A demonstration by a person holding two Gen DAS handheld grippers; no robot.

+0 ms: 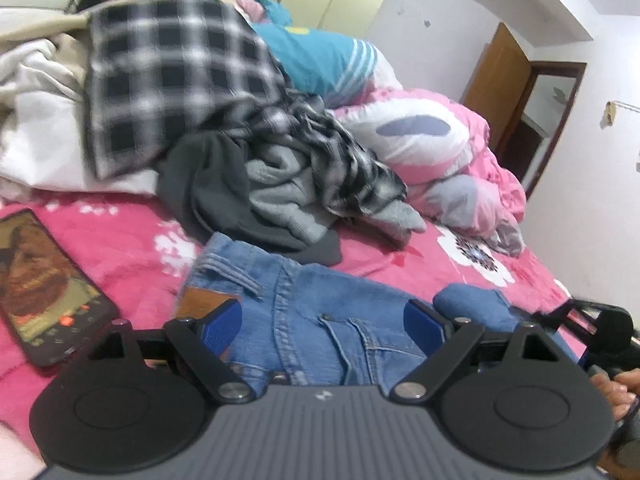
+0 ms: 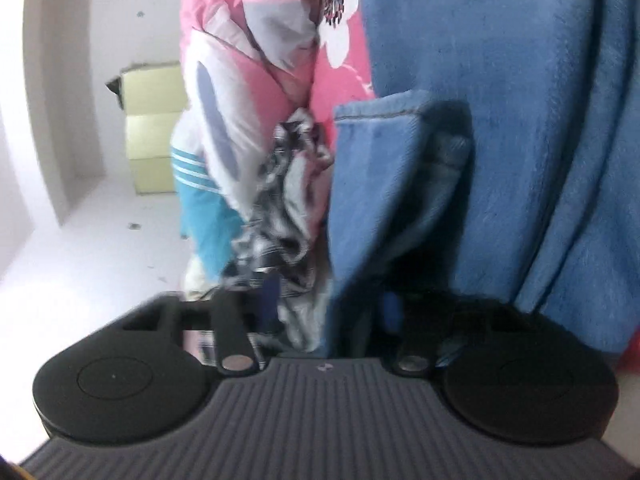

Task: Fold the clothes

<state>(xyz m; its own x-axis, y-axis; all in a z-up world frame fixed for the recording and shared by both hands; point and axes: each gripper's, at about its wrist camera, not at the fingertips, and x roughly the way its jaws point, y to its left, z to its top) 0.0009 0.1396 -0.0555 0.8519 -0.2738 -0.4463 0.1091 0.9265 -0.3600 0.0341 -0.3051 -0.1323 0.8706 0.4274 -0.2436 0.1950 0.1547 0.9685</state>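
Two hand-held grippers over the bed (image 1: 132, 248). Left hand-held gripper (image 1: 324, 320) spread wide, blue pads (image 1: 422, 322) either side of the jeans (image 1: 312, 320), gripping nothing. Jeans flat on the pink floral sheet, waistband nearest the heap of plaid shirt (image 1: 172, 80) and grey clothes (image 1: 280, 196). Right hand-held gripper (image 2: 332, 312) rolled sideways, nearly closed, blue denim fold (image 2: 384, 208) between the fingers; pads hidden, so grip unclear. Phone (image 1: 40, 284) lying screen-up at left.

left tool (image 1: 323, 322): wide open over jeans (image 1: 320, 320) | phone (image 1: 44, 288): left, on pink bedsheet (image 1: 132, 248)
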